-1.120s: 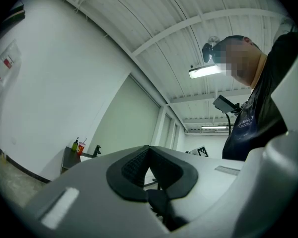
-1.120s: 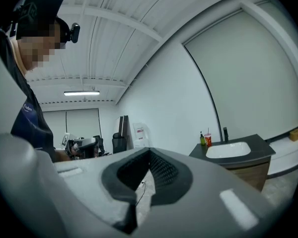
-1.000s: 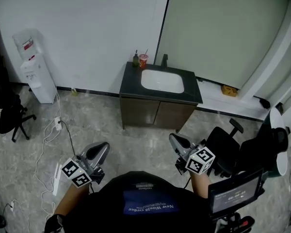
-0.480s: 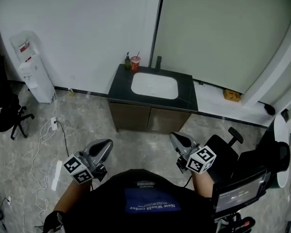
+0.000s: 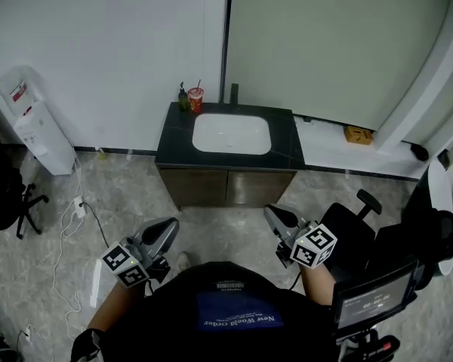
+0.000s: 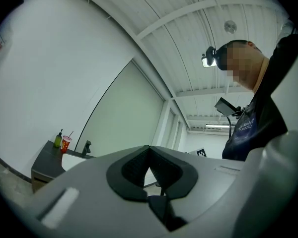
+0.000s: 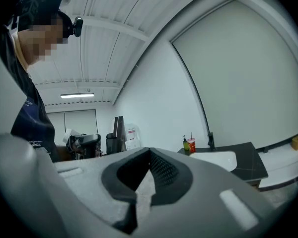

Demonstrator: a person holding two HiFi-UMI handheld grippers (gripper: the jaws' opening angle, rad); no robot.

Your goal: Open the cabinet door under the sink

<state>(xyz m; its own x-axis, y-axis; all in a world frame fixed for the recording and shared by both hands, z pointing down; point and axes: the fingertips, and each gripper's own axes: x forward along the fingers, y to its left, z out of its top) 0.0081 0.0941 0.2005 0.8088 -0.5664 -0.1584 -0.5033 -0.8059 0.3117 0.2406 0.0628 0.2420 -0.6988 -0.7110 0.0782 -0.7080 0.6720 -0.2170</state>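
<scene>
1. The cabinet (image 5: 226, 188) stands under the sink (image 5: 232, 134) at the far wall, both doors shut (a bottle (image 5: 183, 98) and a red cup (image 5: 195, 96) sit beside the basin).
2. Left gripper (image 5: 164, 230): jaws closed on nothing, well apart from the cabinet.
3. Right gripper (image 5: 276, 217): jaws likewise closed and empty.

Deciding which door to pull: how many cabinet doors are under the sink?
2. The left door and the right door sit side by side below the sink, both shut. Only the front face shows, so others may be hidden.
</scene>
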